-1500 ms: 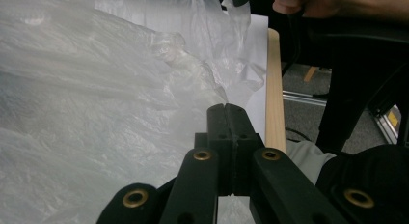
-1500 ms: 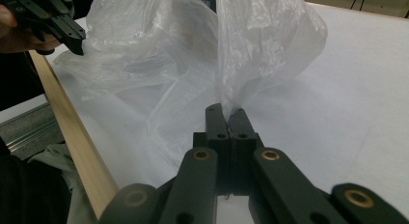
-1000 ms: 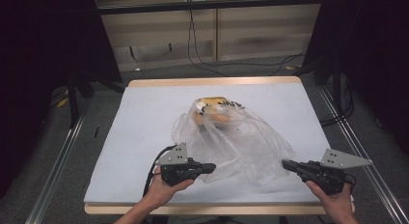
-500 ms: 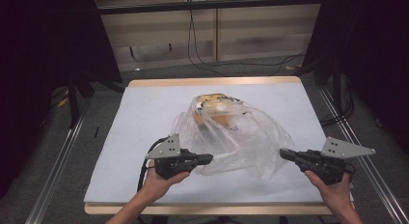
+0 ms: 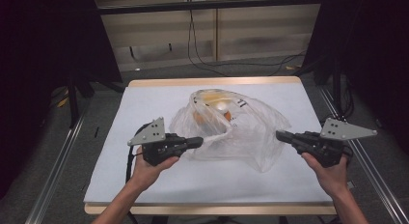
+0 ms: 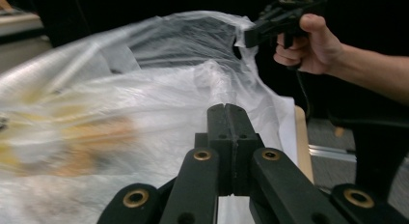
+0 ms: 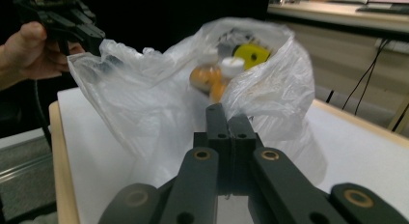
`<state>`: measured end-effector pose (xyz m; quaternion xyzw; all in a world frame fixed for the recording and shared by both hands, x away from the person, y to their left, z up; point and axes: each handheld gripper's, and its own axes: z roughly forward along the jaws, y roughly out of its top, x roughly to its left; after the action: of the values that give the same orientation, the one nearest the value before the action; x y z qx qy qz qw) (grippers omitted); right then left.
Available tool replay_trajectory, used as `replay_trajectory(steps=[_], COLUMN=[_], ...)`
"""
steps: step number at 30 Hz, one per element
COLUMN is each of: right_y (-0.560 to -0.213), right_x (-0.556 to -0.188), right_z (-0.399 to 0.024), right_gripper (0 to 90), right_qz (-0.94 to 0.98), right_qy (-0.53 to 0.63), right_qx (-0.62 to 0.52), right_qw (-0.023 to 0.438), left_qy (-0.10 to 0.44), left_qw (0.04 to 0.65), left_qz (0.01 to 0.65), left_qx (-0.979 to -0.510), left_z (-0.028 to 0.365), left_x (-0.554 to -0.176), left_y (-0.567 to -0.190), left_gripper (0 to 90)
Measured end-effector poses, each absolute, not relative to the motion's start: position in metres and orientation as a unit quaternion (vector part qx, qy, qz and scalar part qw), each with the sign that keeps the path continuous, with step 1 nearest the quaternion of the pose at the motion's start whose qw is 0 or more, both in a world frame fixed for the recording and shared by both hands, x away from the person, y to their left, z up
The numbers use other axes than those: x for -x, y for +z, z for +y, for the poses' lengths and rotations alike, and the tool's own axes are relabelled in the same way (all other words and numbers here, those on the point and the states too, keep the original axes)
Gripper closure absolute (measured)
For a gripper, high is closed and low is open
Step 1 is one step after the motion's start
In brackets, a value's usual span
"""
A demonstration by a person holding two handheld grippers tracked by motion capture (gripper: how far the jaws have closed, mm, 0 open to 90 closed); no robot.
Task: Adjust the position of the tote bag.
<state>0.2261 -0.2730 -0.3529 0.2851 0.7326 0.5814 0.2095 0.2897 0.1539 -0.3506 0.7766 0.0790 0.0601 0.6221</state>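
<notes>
White table covering [image 5: 144, 185] carries a clear plastic bag [image 5: 251, 137] at its centre, left gripper [image 5: 198, 141] at nine o'clock and right gripper [image 5: 279, 135] at three each clamped on the film, apparently spreading its mouth around the small orange bottles [image 7: 212, 77].

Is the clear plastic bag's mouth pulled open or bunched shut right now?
Open: the clear plastic bag is stretched between the left gripper and right gripper, showing orange white-capped bottles inside.
</notes>
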Motion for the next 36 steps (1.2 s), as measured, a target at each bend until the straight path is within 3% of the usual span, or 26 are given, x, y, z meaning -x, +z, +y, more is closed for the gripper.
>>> replay_trajectory(steps=[17,36], right_y=[-0.314,-0.265], right_x=[-0.248,-0.296], right_z=[-0.283,-0.261], right_gripper=[90.0,90.0], right_qz=[0.696,0.697], right_qy=[0.619,0.612], right_qx=[-0.275,-0.268], right_qw=[0.241,0.26], left_qy=[0.124,0.167], left_qw=[0.654,0.665], left_qz=[0.117,0.165], left_qx=[-0.737,-0.709], left_z=[0.186,0.205], left_x=[-0.315,-0.357], left_y=[-0.31,-0.276], left_gripper=[90.0,90.0])
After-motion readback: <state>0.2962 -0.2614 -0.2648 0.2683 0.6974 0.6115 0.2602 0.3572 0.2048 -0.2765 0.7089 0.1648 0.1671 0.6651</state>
